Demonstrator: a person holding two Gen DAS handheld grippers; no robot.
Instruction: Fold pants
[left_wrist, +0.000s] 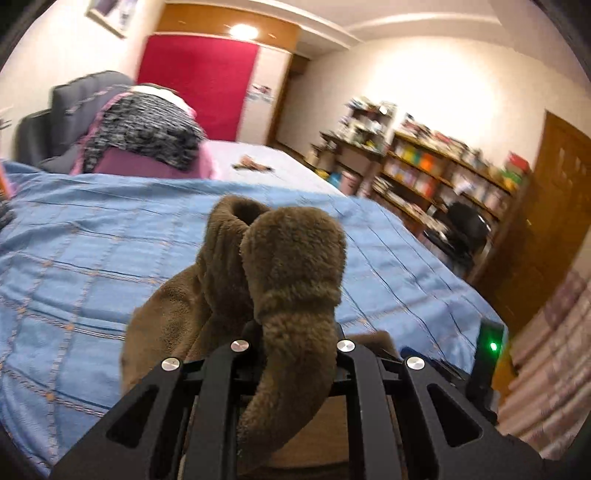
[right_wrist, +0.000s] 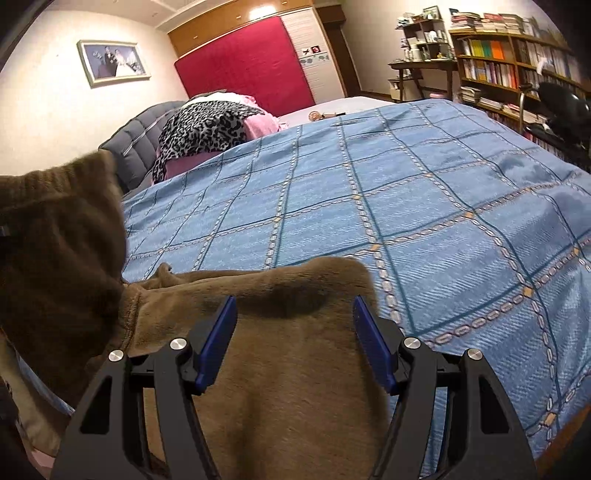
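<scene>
The left gripper (left_wrist: 295, 332) is clamped on a bunched roll of the pants (left_wrist: 291, 266), the brown fleece swelling out above its black arms and trailing down between them; its fingertips are buried in the pile, so the grip reads only from the pinched cloth. The right gripper (right_wrist: 293, 332) stands spread, its blue pads (right_wrist: 218, 343) well apart and holding nothing, poised just over a flat panel of the same pants (right_wrist: 280, 354), which lies at the near edge of the bed.

The pants look light and very soft (a plush, short-napped fleece, thick enough to hold rounded lumps). They will likely sag and drape wherever they are not supported, and the nap should grip the pads rather than slide. A ribbed band, probably the waist or a cuff, hangs raised at the left of the right wrist view. The best hold for the free gripper seems to be the near straight edge or a corner of the flat panel, pinching both layers so they lift together.

Beneath is a blue bedspread (right_wrist: 424, 221) with a woven chain-pattern grid, smooth and faintly shiny, so cloth may slide on it. Farther back sits a leopard-print cloth (right_wrist: 207, 129) over pink bedding, and a bookshelf (right_wrist: 517, 62) lines the wall.
</scene>
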